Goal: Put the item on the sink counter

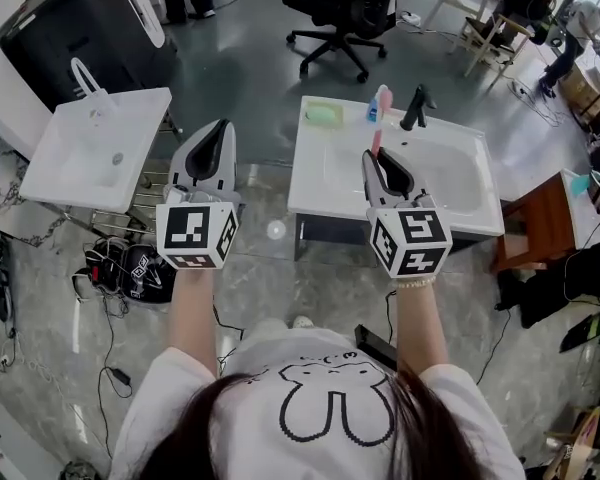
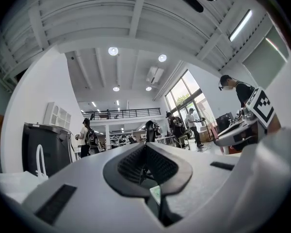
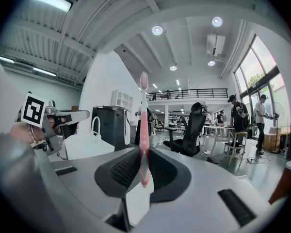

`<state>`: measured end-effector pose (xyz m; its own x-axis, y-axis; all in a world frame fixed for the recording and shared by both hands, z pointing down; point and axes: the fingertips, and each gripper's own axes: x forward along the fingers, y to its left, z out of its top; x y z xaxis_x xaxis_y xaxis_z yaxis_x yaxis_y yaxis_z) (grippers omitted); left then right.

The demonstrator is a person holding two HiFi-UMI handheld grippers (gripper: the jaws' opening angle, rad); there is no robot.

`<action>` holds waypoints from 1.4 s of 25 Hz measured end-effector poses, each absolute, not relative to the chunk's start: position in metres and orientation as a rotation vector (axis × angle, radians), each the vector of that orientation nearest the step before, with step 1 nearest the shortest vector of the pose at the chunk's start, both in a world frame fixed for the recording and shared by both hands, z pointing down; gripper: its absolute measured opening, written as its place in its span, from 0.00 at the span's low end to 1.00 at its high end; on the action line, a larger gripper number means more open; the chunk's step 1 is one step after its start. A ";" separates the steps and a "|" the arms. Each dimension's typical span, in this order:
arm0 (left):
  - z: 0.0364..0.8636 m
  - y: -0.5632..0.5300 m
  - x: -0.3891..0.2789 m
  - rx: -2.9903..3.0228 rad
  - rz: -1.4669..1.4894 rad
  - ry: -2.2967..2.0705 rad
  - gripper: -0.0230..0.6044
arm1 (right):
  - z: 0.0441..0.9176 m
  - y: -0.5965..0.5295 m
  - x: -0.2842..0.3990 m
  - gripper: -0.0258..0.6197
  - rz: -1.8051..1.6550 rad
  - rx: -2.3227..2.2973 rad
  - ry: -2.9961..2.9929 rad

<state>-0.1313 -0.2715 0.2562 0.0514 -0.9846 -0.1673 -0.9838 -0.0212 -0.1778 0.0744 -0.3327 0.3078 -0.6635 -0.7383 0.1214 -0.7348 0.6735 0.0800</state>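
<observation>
A pink toothbrush (image 3: 143,125) stands upright between the pads of my right gripper (image 3: 143,171), which is shut on its handle; the brush head points away from me. In the head view the toothbrush (image 1: 376,140) sticks out of the right gripper (image 1: 382,168) over the front of a white sink counter (image 1: 315,183). This counter carries a green soap (image 1: 323,113), a blue and pink bottle (image 1: 379,103) and a black faucet (image 1: 416,106). My left gripper (image 1: 211,148) hovers to the left of that counter over the floor. The left gripper (image 2: 146,161) is shut with nothing between its pads.
A second white sink (image 1: 95,148) with a white faucet stands at the left, also seen as the sink (image 3: 85,147) in the right gripper view. A black office chair (image 1: 340,13) is behind the counter. A brown stool (image 1: 540,218) stands right of it. Cables and bags (image 1: 130,268) lie on the floor.
</observation>
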 end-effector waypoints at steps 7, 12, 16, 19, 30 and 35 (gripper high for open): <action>0.266 -0.297 -0.155 -2.089 0.003 2.039 0.05 | 0.323 -0.355 0.046 0.15 -0.003 1.165 -2.714; 0.281 -0.317 -0.175 -2.133 -0.012 2.033 0.05 | 0.342 -0.369 0.025 0.15 0.044 1.165 -2.673; 0.293 -0.338 -0.189 -2.190 -0.039 2.012 0.05 | 0.360 -0.383 0.011 0.15 0.115 1.190 -2.628; 0.296 -0.355 -0.198 -2.228 -0.046 1.991 0.05 | 0.376 -0.394 0.000 0.15 0.173 1.194 -2.582; 0.327 -0.416 -0.222 -2.351 -0.076 1.929 0.06 | 0.452 -0.433 -0.028 0.15 0.388 1.197 -2.409; 0.345 -0.439 -0.229 -2.407 -0.090 1.921 0.05 | 0.488 -0.446 -0.032 0.15 0.520 1.196 -2.326</action>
